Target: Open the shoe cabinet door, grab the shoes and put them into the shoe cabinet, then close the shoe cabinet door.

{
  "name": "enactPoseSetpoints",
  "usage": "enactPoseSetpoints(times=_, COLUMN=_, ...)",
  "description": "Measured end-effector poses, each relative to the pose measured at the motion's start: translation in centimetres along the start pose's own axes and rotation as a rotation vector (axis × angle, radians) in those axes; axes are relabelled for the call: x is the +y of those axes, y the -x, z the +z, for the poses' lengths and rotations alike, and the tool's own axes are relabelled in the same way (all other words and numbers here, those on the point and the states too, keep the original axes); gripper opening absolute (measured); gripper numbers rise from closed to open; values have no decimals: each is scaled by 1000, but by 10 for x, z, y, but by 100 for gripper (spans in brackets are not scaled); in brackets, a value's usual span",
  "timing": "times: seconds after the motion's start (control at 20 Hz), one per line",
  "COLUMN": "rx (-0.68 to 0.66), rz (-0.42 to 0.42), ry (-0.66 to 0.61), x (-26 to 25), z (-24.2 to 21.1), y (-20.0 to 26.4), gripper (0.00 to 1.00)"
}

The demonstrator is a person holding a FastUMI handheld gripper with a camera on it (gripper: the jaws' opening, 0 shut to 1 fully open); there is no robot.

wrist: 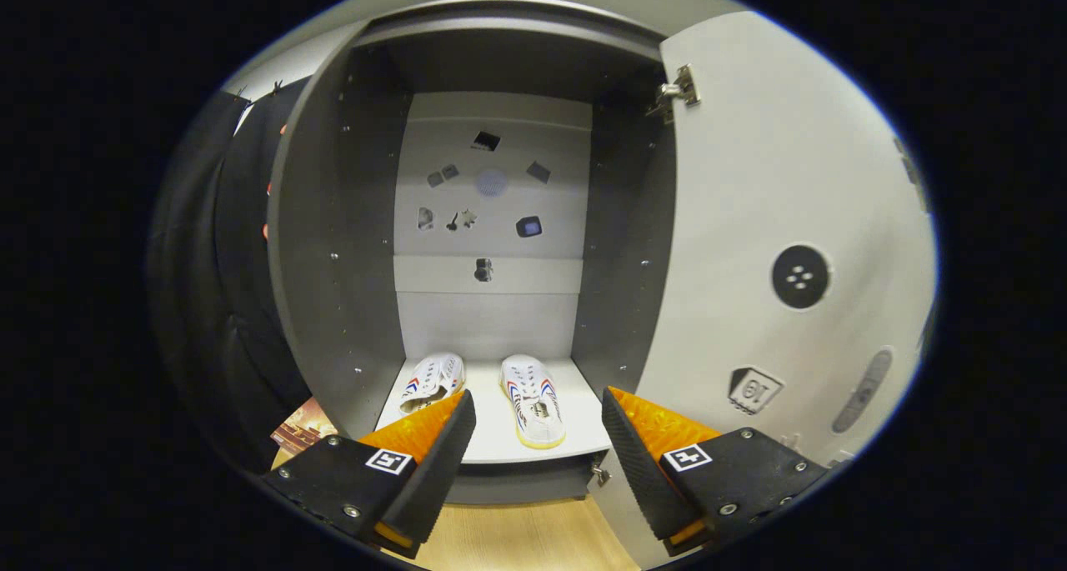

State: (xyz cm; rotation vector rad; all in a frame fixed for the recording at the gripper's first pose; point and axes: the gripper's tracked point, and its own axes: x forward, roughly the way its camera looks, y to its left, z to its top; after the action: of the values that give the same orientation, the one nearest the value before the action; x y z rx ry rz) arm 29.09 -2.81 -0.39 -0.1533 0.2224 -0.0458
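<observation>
Facing the open shoe cabinet (492,221), we hold our claw (538,438) spread wide and empty. Both shoes (530,400) sit side by side on the bottom shelf, beyond the fingers. The door (775,221) stands open beside the right finger; swinging it carelessly could catch the nearer shoe's toe.

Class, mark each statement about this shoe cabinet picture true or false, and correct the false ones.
1. The cabinet door is shut. False: it is swung open to the right.
2. Two white shoes lie on the cabinet's bottom shelf. True.
3. The gripper is clamped on a shoe. False: its jaws are open, holding nothing.
4. A hinge shows at the door's top corner. True.
5. The shoes are stacked on each other. False: they lie side by side, apart.
</observation>
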Motion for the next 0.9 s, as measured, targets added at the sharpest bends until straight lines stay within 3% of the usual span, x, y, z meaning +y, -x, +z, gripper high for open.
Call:
enactPoseSetpoints(times=0.4, rx=-63, rz=-88, ry=5, x=-38, z=8, y=148, gripper=94)
enactPoseSetpoints(times=0.9, rx=-101, rz=-249, ry=-15, x=-124, z=11, y=259, gripper=95)
